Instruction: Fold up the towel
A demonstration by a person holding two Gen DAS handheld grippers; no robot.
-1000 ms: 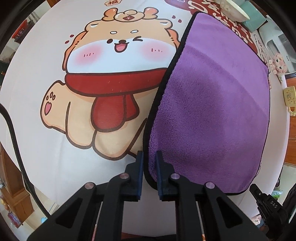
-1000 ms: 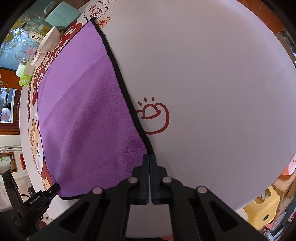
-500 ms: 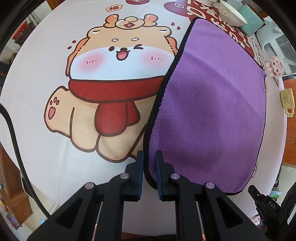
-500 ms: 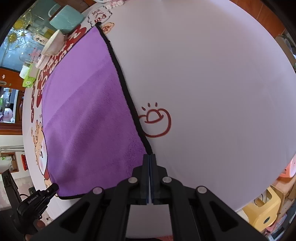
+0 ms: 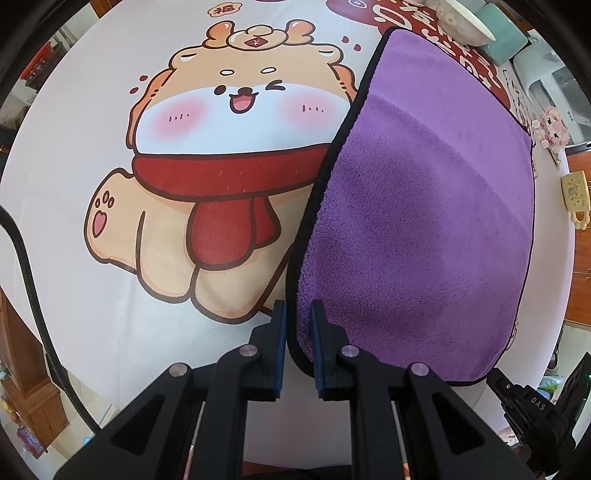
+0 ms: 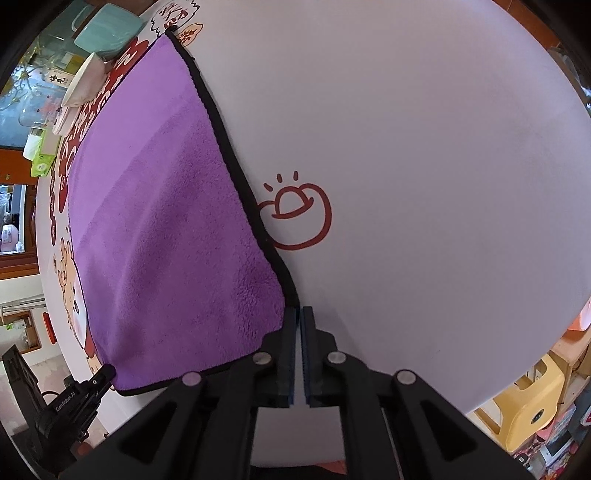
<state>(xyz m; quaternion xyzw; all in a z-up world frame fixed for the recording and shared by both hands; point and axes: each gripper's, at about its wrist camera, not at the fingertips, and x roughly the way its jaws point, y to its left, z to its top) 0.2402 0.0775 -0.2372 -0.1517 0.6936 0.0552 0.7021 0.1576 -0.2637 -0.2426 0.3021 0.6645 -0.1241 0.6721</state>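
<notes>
A purple towel (image 5: pixel 424 221) with black trim lies flat on the round table; it also shows in the right wrist view (image 6: pixel 166 221). My left gripper (image 5: pixel 298 314) straddles the towel's near left corner, its jaws a narrow gap apart with the black trim between them. My right gripper (image 6: pixel 299 314) sits at the towel's near right corner, its jaws almost together with a thin slit between them. The black trim ends right at its left fingertip (image 6: pixel 291 317). The other gripper shows at the towel's opposite near corner in each view.
The tablecloth (image 5: pixel 110 314) bears a cartoon dog print (image 5: pixel 229 147) left of the towel. A bowl (image 5: pixel 465 22), a teal box (image 5: pixel 506 40) and small items stand at the far edge. A yellow stool (image 6: pixel 532 406) is beside the table at the right.
Both cameras have dropped slightly closer to the towel's near corners. The right jaws have parted by a thin slit. The towel has not moved.
</notes>
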